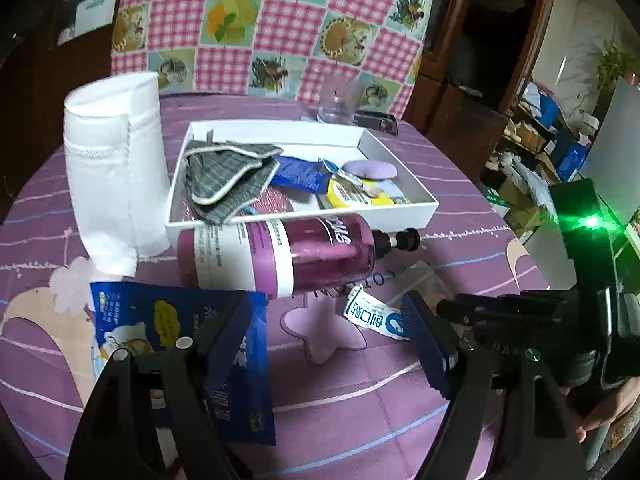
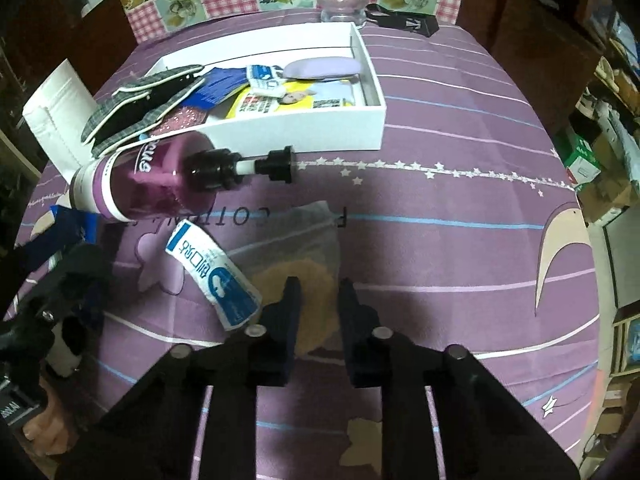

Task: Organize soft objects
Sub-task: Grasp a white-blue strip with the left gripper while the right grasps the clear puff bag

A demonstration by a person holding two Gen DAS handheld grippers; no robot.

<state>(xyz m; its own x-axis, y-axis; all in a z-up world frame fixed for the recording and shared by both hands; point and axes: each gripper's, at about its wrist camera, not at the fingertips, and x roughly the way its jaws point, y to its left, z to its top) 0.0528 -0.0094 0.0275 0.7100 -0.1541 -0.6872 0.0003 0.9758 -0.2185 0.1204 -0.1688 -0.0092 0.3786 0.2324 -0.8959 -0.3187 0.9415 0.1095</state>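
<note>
Here, clear pouch (image 2: 296, 248) pinched between narrowed right hand-held gripper (image 2: 320, 296) fingers; left hand-held gripper (image 1: 324, 320) wide.

Glossy plastic bottle (image 1: 280, 254); matt cloth tablecloth (image 2: 440, 240); white card. tray (image 1: 400, 216).

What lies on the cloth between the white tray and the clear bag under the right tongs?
The purple pump bottle, lying on its side along the white tray; the right wrist view shows it beyond the clear bag.
</note>
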